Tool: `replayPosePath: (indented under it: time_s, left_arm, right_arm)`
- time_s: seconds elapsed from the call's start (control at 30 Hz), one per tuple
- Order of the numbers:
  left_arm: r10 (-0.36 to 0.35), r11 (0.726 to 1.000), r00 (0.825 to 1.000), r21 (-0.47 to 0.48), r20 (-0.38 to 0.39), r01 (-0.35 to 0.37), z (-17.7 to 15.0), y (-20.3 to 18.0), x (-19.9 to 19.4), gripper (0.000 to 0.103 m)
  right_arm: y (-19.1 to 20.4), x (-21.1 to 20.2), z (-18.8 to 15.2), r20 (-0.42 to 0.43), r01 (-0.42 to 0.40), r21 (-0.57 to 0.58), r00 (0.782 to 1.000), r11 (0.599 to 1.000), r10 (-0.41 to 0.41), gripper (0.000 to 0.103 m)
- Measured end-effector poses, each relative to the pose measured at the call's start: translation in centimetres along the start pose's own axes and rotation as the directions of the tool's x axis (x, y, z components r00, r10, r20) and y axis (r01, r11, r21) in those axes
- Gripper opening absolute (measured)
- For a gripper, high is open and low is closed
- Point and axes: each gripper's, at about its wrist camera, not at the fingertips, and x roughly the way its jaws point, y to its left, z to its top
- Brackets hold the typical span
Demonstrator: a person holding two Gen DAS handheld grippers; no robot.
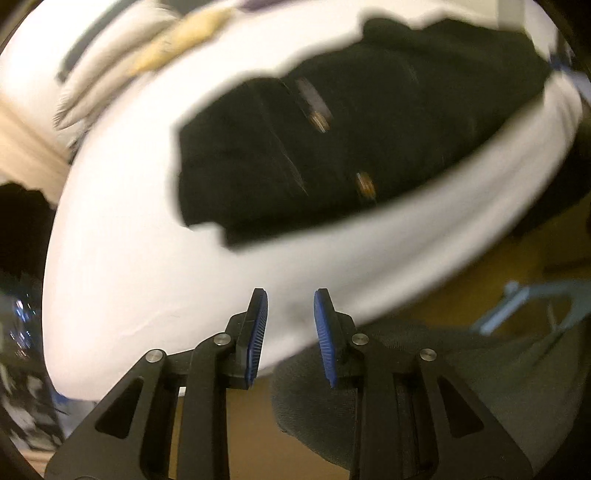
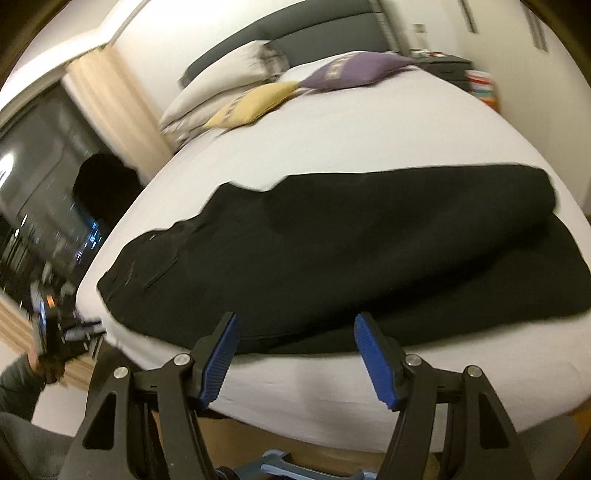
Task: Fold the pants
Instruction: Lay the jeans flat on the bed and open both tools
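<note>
White bed point(image 2: 369, 140), grey headboard point(image 2: 295, 26), dark window point(image 2: 33, 177), curtain point(image 2: 118, 103)

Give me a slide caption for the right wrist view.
Open right gripper poised at the bed edge, near the black pants laid lengthwise across the white sheet.

- The left gripper point(image 1: 290, 334) has black angular linkage arms with triangular cut-outs and round silver pivot pins.
- Its fingers carry ribbed blue pads point(image 1: 257, 339).
- The right gripper point(image 2: 294, 362) is built the same: black arms, silver pins, ribbed blue pads point(image 2: 376, 363).
- At the far left of the right wrist view, a dark grey-green sleeve point(image 2: 16, 380) covers the person's arm.
</note>
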Motion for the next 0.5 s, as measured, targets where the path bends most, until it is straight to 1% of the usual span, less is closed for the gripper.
replayPosePath:
  time_s: [0.03, 0.07, 0.13, 0.17, 0.23, 0.27, 0.3, 0.33, 0.37, 0.4, 0.43, 0.47, 0.5]
  left_arm:
    - [-0.007, 1.000, 0.999, -0.029, 0.035, 0.008, 0.4, 0.3, -0.8, 0.026]
    - [-0.039, 0.997, 0.995, -0.067, 0.094, 0.046, 1.5, 0.5, -1.8, 0.026]
    - [-0.079, 0.991, 0.983, -0.091, 0.164, 0.095, 3.3, 0.0, -2.6, 0.026]
    - [-0.117, 0.984, 0.968, -0.105, 0.222, 0.143, 4.8, -0.5, -2.9, 0.026]
    - [-0.173, 0.969, 0.946, -0.126, 0.276, 0.214, 7.3, -1.3, -2.3, 0.026]
    - [-0.187, 0.964, 0.940, -0.130, 0.286, 0.232, 8.4, -2.0, -1.7, 0.026]
    - [-0.192, 0.963, 0.938, -0.128, 0.288, 0.236, 8.4, -2.2, -1.2, 0.026]
    - [-0.196, 0.964, 0.940, -0.122, 0.280, 0.238, 9.7, -3.4, -0.3, 0.026]
    - [-0.209, 0.962, 0.946, -0.122, 0.248, 0.245, 10.7, -4.2, 1.6, 0.026]
    - [-0.217, 0.961, 0.954, -0.128, 0.206, 0.246, 11.3, -4.8, 3.3, 0.026]
    - [-0.226, 0.960, 0.965, -0.138, 0.137, 0.244, 11.7, -5.4, 5.6, 0.027]
    - [-0.226, 0.960, 0.969, -0.145, 0.100, 0.239, 11.6, -6.0, 7.0, 0.027]
    - [-0.206, 0.961, 0.970, -0.160, 0.129, 0.225, 11.7, -6.2, 7.2, 0.027]
  right_arm:
    - [0.7, 0.2, 0.2, -0.001, -0.011, -0.015, 1.000, 1.000, 0.011, 0.068]
    - [1.2, 0.3, 0.4, -0.001, -0.023, -0.024, 1.000, 0.999, 0.023, 0.068]
    - [1.9, 0.6, 0.7, -0.005, -0.040, -0.032, 0.999, 0.999, 0.039, 0.068]
    - [2.1, 0.6, 0.8, -0.006, -0.045, -0.033, 0.999, 0.998, 0.045, 0.068]
    - [2.2, 0.8, 1.1, -0.006, -0.053, -0.030, 0.999, 0.998, 0.053, 0.068]
    - [2.2, 0.9, 1.3, -0.003, -0.056, -0.023, 0.998, 0.998, 0.056, 0.068]
    - [2.0, 0.9, 1.3, 0.002, -0.062, -0.006, 0.998, 0.998, 0.062, 0.068]
    - [1.5, 0.8, 1.3, 0.006, -0.067, 0.021, 0.998, 0.998, 0.067, 0.068]
    - [1.1, 0.8, 1.4, 0.010, -0.071, 0.044, 0.997, 0.997, 0.070, 0.068]
    - [0.0, 0.5, 1.4, 0.020, -0.077, 0.093, 0.997, 0.993, 0.075, 0.068]
    - [-1.3, 0.1, 1.5, 0.034, -0.074, 0.138, 0.997, 0.988, 0.070, 0.068]
    - [-2.7, -0.4, 1.5, 0.051, -0.066, 0.184, 0.997, 0.981, 0.057, 0.068]
    - [-4.0, -0.8, 1.5, 0.067, -0.061, 0.229, 0.997, 0.972, 0.046, 0.068]
